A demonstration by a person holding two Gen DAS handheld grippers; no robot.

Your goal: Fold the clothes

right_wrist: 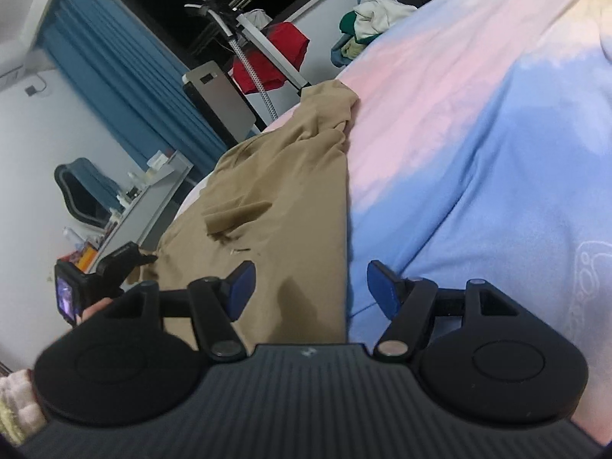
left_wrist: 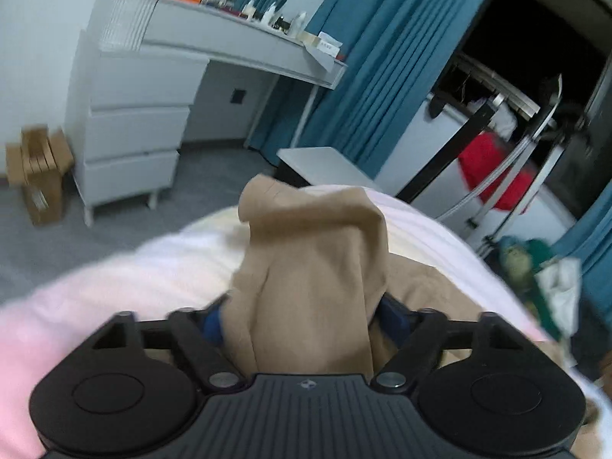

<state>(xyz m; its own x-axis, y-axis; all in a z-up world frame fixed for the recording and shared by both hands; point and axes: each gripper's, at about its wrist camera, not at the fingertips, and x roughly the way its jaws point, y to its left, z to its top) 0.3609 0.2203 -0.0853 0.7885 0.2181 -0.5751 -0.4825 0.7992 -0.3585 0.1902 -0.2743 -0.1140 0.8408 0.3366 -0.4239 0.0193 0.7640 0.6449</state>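
Left gripper [left_wrist: 302,319]: fingers closed on a raised fold of the tan garment [left_wrist: 313,267], which stands up over the pastel bedspread [left_wrist: 114,275]. Right gripper [right_wrist: 309,287]: fingers spread wide, holding nothing, poised over the garment's straight edge where it meets the bedspread.

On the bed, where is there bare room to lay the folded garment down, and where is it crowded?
Bare bedspread lies right of the tan garment, running from its straight edge toward the far pile of clothes. The open right gripper straddles that edge. Crowded: the left side, where the left gripper holds bunched cloth, and the far corner by the pile.
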